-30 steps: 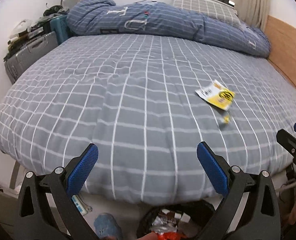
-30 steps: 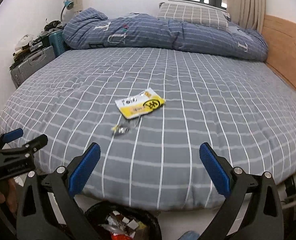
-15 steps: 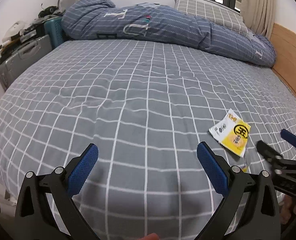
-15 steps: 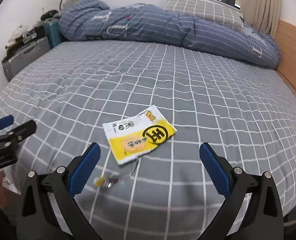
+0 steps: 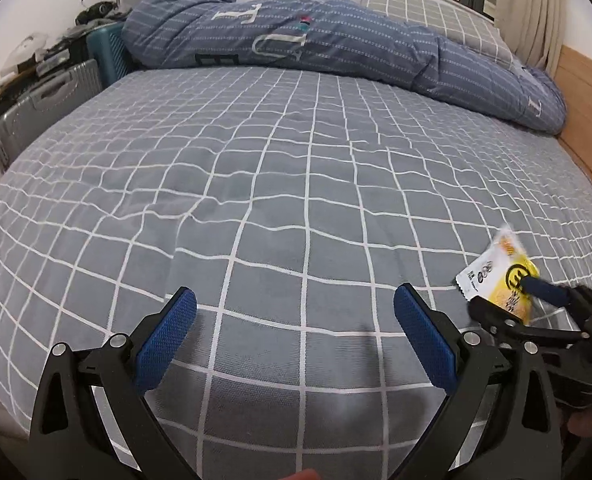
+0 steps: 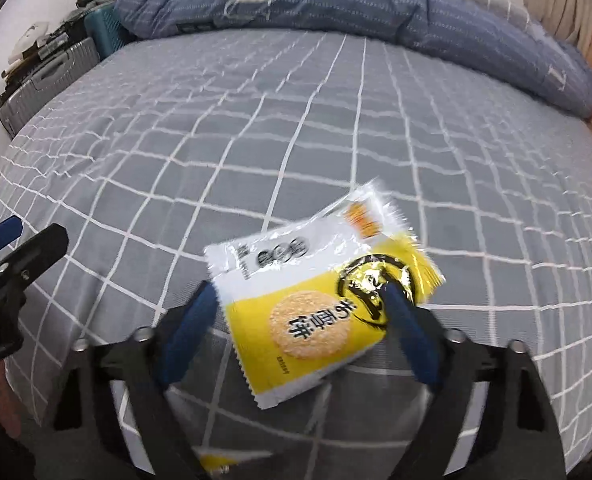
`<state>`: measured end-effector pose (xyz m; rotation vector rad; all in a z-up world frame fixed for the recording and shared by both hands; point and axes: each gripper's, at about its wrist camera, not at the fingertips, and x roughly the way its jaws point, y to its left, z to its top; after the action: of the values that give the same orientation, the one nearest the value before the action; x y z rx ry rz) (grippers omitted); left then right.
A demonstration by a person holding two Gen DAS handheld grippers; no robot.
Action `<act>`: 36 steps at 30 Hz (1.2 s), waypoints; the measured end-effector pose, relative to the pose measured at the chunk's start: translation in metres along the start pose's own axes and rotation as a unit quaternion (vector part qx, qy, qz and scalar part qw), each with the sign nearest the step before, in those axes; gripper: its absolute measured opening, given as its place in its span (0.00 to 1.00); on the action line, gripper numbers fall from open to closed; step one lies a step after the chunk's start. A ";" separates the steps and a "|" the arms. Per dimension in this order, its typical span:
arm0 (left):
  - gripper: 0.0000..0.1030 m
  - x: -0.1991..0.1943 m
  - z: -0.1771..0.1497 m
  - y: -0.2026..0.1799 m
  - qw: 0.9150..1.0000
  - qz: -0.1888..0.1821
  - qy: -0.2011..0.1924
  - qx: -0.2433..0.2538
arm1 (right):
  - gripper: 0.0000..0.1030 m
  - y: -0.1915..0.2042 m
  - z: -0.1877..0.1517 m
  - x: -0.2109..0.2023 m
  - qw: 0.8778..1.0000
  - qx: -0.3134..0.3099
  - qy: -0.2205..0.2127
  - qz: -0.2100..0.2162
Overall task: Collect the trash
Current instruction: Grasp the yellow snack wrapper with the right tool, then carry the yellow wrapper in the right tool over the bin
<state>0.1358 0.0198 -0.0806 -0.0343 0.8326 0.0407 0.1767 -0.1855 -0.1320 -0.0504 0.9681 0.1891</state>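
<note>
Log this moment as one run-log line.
phase: grasping | right gripper: closing around snack wrapper on bed | left gripper: open, empty

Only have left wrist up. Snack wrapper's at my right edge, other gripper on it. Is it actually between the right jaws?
Observer: Yes. The right wrist view shows the snack wrapper between the fingers of the right gripper. The jaws are closing, and a firm pinch isn't clear yet.
Operator: Where do the pads land?
Observer: One blue pad sits on the wrapper's black ring logo, and the other is at its opposite edge.
Operator: Other trash nearby?
Observer: A small yellow scrap shows at the bottom of that frame, beneath the gripper.
</note>
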 end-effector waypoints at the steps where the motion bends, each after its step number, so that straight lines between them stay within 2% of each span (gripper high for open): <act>1: 0.94 0.001 -0.001 0.000 1.000 0.000 0.001 -0.001 | 0.72 0.000 0.000 0.004 1.000 0.000 0.004 0.001; 2: 0.94 0.001 -0.001 0.001 1.000 -0.002 0.001 -0.002 | 0.70 0.001 0.000 0.006 1.000 -0.001 0.006 -0.001; 6: 0.94 0.002 -0.004 0.001 1.000 -0.003 0.004 0.000 | 0.54 0.003 0.000 0.011 1.000 -0.001 0.017 0.000; 15: 0.94 0.003 -0.009 0.002 1.000 -0.002 0.011 0.000 | 0.37 -0.010 0.001 0.014 0.999 0.027 0.026 0.024; 27: 0.94 -0.001 -0.007 0.000 1.000 -0.005 0.011 0.001 | 0.34 -0.010 0.009 -0.013 1.000 0.021 -0.021 0.001; 36: 0.94 -0.021 0.000 -0.005 1.000 -0.006 0.001 0.005 | 0.34 -0.004 0.012 -0.034 0.999 0.012 -0.034 -0.005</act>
<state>0.1219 0.0139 -0.0650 -0.0298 0.8351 0.0240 0.1688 -0.1924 -0.0972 -0.0259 0.9016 0.1694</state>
